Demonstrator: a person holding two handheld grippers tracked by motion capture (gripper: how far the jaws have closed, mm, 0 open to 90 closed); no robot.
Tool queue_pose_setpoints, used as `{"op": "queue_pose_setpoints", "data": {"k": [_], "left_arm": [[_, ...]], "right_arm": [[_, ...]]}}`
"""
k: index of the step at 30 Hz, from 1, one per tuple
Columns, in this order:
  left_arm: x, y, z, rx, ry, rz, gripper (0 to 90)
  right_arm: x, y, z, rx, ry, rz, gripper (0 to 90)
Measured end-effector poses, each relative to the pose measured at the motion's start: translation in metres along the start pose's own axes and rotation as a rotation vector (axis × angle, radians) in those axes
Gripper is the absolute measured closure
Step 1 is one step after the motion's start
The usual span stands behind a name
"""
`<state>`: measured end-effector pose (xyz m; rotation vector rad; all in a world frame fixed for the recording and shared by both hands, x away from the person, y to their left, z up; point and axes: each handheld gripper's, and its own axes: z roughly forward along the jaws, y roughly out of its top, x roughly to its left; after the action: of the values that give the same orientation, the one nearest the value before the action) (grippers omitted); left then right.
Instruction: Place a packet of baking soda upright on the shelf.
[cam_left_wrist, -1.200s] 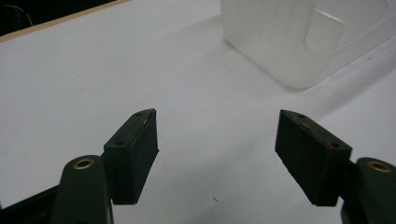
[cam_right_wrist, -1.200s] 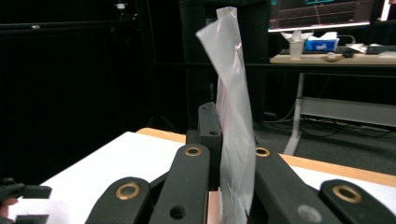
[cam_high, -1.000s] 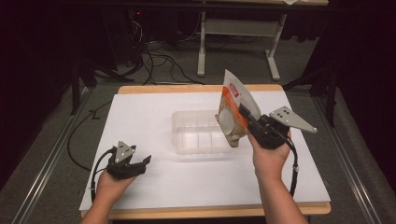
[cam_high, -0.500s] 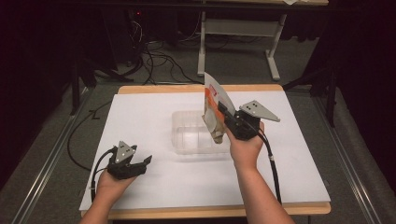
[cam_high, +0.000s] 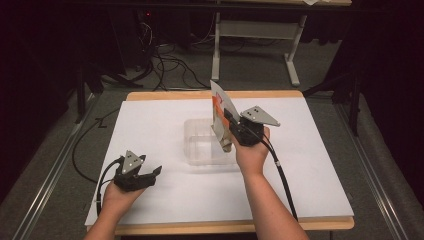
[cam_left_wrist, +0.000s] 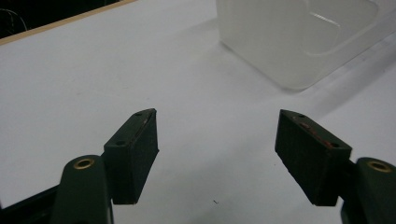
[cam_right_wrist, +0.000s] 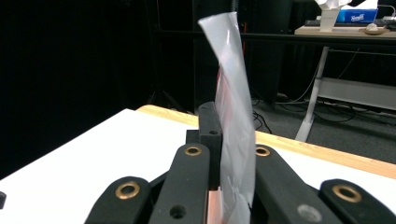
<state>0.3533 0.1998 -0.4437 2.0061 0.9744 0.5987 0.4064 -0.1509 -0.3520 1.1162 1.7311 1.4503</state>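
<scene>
A flat silver and orange packet (cam_high: 219, 107) stands upright, pinched by my right gripper (cam_high: 229, 129) above the right half of a clear plastic tub (cam_high: 200, 145). In the right gripper view the packet (cam_right_wrist: 232, 102) rises edge-on between the shut jaws of that gripper (cam_right_wrist: 229, 186). My left gripper (cam_high: 150, 172) rests low on the white table at the front left, open and empty. In the left gripper view its two black pads (cam_left_wrist: 135, 149) stand wide apart over bare table, with the tub (cam_left_wrist: 299, 37) ahead to the right.
The white tabletop (cam_high: 320, 170) has a wooden rim at the back. Cables trail from both grippers toward the front edge. Behind the table are a dark floor with cables (cam_high: 165, 65) and a desk frame (cam_high: 260, 35).
My right gripper has carried the packet leftward, from the tub's right side to over the tub. The left gripper has stayed where it was.
</scene>
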Motion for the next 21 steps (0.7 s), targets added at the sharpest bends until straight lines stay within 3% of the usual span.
{"op": "queue_pose_setpoints", "data": {"k": [7, 21], "left_arm": [[-0.001, 0.000, 0.001, 0.004, 0.001, 0.004, 30.3], [0.001, -0.001, 0.000, 0.002, 0.000, -0.001, 30.3]], "right_arm": [[0.003, -0.008, 0.009, 0.007, 0.010, -0.028, 90.0], [0.006, -0.025, 0.018, 0.017, 0.032, -0.033, 90.0]]}}
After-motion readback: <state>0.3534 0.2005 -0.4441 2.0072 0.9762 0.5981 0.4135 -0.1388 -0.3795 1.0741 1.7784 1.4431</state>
